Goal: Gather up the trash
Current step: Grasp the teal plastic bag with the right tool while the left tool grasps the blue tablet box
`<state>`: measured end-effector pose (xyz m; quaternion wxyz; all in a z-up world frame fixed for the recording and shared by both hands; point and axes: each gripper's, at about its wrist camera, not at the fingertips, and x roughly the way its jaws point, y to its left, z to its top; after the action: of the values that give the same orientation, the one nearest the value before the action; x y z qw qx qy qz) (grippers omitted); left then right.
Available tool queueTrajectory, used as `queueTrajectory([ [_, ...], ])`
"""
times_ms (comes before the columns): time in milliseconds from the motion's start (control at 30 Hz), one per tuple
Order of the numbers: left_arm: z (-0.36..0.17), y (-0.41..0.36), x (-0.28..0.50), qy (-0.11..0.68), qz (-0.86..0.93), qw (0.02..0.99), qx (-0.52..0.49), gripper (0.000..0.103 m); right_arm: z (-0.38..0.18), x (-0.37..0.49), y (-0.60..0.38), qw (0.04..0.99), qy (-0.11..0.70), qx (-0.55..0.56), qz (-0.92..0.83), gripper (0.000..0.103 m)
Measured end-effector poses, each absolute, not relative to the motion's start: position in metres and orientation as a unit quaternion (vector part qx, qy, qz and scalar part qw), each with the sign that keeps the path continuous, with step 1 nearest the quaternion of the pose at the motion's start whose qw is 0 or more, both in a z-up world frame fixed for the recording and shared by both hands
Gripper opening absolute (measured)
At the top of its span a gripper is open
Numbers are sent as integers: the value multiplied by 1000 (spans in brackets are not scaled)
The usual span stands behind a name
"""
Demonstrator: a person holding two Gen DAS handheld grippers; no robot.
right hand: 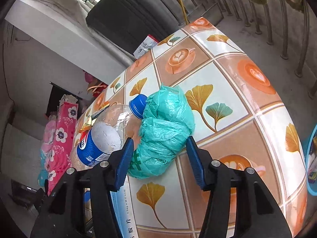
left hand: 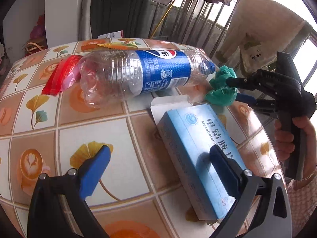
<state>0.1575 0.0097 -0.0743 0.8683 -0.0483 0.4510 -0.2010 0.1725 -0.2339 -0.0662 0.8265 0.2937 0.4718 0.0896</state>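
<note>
On the patterned tablecloth [left hand: 95, 130] lie an empty Pepsi bottle [left hand: 134, 73], a red wrapper [left hand: 59, 75], a light blue medicine box [left hand: 190, 138] and a crumpled green plastic bag [right hand: 164, 127]. My right gripper [right hand: 160, 154] has the bag between its blue pads, which touch it on both sides. The bottle's blue cap [right hand: 137, 105] rests against the bag. From the left wrist view, the right gripper [left hand: 231, 89] clasps the green bag [left hand: 220, 91], and a hand [left hand: 291, 138] holds its handle. My left gripper [left hand: 158, 158] is wide open; its right finger [left hand: 221, 164] hovers over the box.
A yellow wrapper [left hand: 111, 45] lies at the table's far edge. A blue basin [right hand: 311, 158] holding items sits past the table's right edge. Metal railing [left hand: 190, 15] and a hanging towel [left hand: 263, 33] stand behind the table, and a dark seat back [left hand: 120, 10] is beyond it.
</note>
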Motion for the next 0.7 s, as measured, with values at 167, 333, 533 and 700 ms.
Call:
queueTrajectory([
  [167, -84, 16, 161, 450, -203, 867, -62, 98, -52, 153, -239, 833, 474, 263, 110, 48],
  [333, -87, 13, 162, 445, -203, 870, -63, 99, -34, 128, -225, 838, 492, 168, 163, 49],
  [533, -83, 15, 157, 434, -203, 875, -66, 99, -49, 116, -194, 817, 530, 107, 202, 50],
  [700, -85, 19, 154, 435, -201, 875, -66, 99, -58, 120, -172, 811, 539, 94, 209, 50],
])
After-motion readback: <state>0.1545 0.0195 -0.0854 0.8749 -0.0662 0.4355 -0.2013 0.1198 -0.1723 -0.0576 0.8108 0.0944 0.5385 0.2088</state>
